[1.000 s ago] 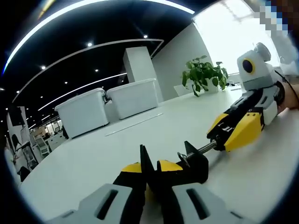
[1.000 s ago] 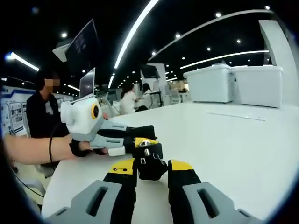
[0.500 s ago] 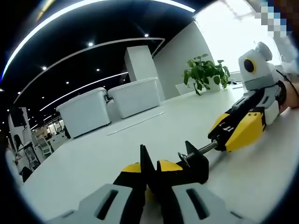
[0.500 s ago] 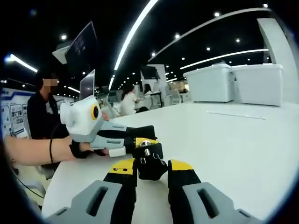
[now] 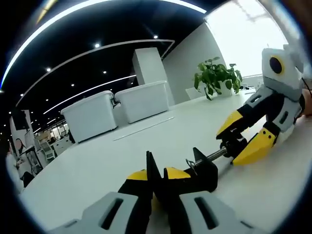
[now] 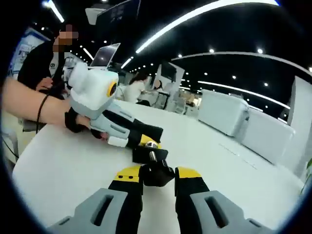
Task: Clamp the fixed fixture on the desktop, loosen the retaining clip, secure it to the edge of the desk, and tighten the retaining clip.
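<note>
Left gripper [image 5: 157, 181] jaws clenched on the clamp [image 5: 197, 171] body, low on the white counter [image 5: 112, 161]. Right gripper [image 6: 158, 181], in at 3 o'clock, grips the screw knob [image 6: 155, 171]. Loosening step underway, I'd say; moving to the edge and tightening remain.

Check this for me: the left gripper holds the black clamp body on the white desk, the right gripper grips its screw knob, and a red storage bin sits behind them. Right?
One slip: there are two storage bins and they are white, as the left gripper view shows. The left gripper does hold the clamp body on the desk, and the right gripper grips the screw knob.
</note>
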Demonstrator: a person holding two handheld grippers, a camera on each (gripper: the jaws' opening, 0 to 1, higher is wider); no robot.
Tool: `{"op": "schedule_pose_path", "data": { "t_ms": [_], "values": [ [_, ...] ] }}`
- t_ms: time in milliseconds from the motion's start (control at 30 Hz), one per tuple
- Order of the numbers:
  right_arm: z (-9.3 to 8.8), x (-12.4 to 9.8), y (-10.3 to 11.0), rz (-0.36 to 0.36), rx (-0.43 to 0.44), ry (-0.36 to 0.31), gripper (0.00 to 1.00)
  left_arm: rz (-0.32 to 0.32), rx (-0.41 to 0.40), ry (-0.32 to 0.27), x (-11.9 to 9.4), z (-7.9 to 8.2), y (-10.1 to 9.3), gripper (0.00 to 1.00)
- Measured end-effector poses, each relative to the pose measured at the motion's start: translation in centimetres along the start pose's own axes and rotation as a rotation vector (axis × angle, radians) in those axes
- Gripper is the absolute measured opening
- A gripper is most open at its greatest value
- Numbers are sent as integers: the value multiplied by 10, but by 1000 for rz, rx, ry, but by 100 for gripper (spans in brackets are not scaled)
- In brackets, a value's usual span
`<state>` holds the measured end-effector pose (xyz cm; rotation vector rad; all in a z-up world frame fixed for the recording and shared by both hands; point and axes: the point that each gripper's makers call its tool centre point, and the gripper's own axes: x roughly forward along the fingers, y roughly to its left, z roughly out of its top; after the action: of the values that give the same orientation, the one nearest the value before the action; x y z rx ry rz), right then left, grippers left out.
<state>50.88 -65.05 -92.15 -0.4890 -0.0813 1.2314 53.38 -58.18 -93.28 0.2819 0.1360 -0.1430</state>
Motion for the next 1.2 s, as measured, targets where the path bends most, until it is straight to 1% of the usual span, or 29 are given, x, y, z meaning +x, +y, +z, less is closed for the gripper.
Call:
{"op": "schedule_pose_path", "data": {
  "t_ms": [67,133,300,400,433,467,533,767,867,900,933,967,1033,1067,1133,1167,1200],
  "values": [
    [0,0,1,-2,-4,-3,24,3,0,0,2,-1,2,9],
    [0,2,-2,-8,-41,3,24,4,-1,0,2,-1,2,9],
    [1,4,-4,-34,-224,19,24,2,-2,0,5,-1,4,9],
    [2,6,-4,-44,-304,26,24,4,-2,0,5,-2,4,9],
    [2,7,-5,-49,-315,23,24,4,-2,0,4,-2,4,9],
    [0,5,-1,-48,-312,25,24,4,-2,0,4,-2,5,9],
    [1,3,0,-49,-313,25,24,6,-2,0,4,-3,4,9],
    [0,3,0,-53,-329,28,24,5,-2,-1,3,-2,3,9],
    [0,2,0,-54,-321,28,24,5,-2,-1,3,-2,4,9],
    [-1,2,0,-54,-280,33,25,4,-2,-1,3,-2,4,9],
    [-3,2,2,-38,-234,43,25,4,-2,-1,3,-2,4,9],
    [1,0,1,-36,-170,26,26,3,-1,-2,3,-1,3,9],
    [9,-3,-6,-22,11,-25,29,4,-1,-1,2,-1,3,9],
    [12,-4,-9,-12,59,-45,30,4,-1,-1,2,-1,2,9],
    [18,-11,-15,3,250,-99,30,4,0,-2,2,-2,4,9],
    [20,-15,-17,26,381,-131,30,4,0,-2,2,-2,4,9],
    [20,-16,-20,34,463,-141,30,4,0,-2,3,-2,4,9]
  ]
}}
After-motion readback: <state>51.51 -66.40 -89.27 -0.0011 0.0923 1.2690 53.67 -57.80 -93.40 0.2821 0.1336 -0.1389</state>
